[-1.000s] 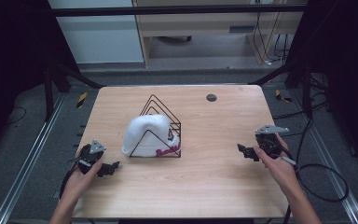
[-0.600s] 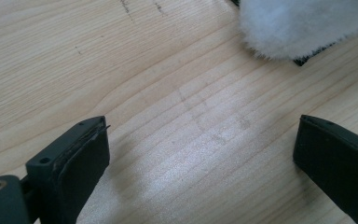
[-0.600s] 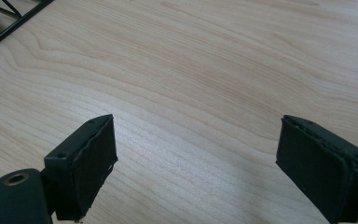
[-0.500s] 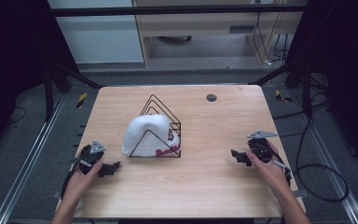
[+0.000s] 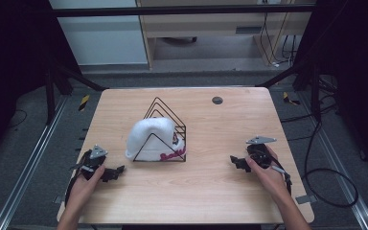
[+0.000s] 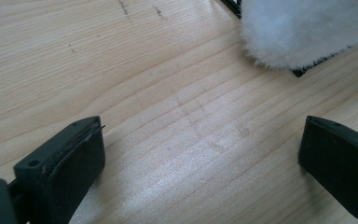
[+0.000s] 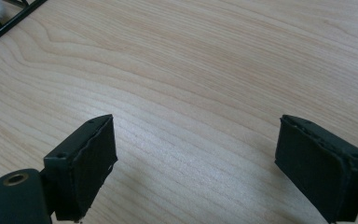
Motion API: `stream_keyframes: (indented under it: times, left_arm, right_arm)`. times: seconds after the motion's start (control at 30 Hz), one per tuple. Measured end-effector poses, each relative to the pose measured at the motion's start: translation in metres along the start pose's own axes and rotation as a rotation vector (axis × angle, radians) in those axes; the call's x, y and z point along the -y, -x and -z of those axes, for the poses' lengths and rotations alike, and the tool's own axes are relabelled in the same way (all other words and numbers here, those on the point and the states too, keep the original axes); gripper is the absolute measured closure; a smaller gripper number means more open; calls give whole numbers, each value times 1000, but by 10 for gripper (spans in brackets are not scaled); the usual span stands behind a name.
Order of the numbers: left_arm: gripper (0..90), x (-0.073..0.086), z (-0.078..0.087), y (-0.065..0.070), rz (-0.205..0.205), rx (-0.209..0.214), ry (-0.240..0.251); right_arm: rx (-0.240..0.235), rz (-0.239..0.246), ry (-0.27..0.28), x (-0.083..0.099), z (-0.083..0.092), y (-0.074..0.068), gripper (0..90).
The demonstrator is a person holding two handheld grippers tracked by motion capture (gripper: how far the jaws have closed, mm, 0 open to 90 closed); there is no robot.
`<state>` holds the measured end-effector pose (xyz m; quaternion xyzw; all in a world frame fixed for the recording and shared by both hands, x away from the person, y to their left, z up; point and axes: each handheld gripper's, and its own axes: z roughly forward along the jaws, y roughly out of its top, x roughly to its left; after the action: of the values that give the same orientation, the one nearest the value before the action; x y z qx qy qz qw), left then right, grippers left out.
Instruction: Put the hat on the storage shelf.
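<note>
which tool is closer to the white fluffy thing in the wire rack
Left. The left tool sits just off the near-left edge of the white fluffy thing; the right tool is farther off to its right, across bare table.

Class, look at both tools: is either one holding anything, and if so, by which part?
Nothing is held. The left tool and the right tool both have their jaws apart over bare table, short of the white fluffy item in the wire rack.
</note>
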<state>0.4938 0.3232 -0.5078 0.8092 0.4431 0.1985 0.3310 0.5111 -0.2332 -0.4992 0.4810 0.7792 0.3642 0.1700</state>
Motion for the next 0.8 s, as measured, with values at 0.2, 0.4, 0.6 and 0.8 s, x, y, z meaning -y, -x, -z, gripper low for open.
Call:
stream_keyframes:
  times: [0.2,0.4,0.6,0.8]
  left_arm:
    - [0,0,0,1,6,0,-2]
    - [0,0,-1,1,8,1,-1]
    - [0,0,-1,1,9,1,-1]
    - [0,0,-1,1,9,1,-1]
  right_arm:
    - [-5,-6,4,-1,-5,-4,128]
    - [-6,-14,15,-2,-11,-8,128]
    - [-3,-24,25,-3,-18,-13,132]
    - [1,-25,33,-5,-21,-16,129]
